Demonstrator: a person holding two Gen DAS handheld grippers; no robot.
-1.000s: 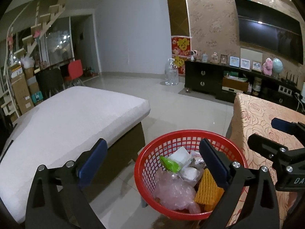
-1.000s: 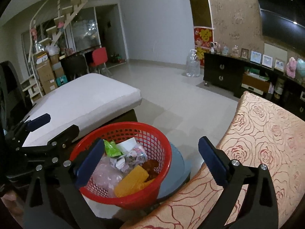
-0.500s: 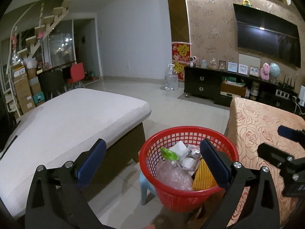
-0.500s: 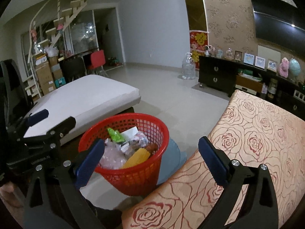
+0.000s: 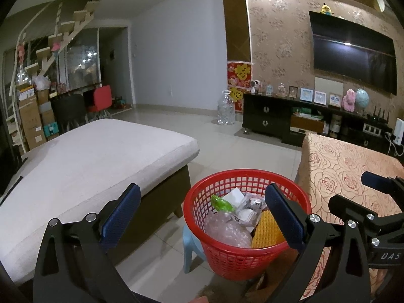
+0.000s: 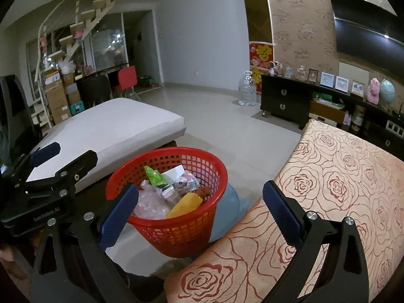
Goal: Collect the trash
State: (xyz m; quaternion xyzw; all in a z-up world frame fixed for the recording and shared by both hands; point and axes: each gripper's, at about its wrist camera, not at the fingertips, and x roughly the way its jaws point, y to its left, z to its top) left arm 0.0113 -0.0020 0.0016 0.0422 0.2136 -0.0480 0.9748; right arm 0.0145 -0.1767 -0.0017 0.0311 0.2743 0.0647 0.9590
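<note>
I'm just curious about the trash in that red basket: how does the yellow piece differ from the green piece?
The yellow piece is larger and stiff-looking, with a waffle-like grid texture; the green piece is smaller, shiny and crumpled like a wrapper. The yellow one sits at the near side of the red basket, the green one farther back toward the left. Both lie on top of the heap, untouched by either tool.

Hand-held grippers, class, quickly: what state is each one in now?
Left hand-held gripper: open, holding nothing.
Right hand-held gripper: open, holding nothing.
</note>
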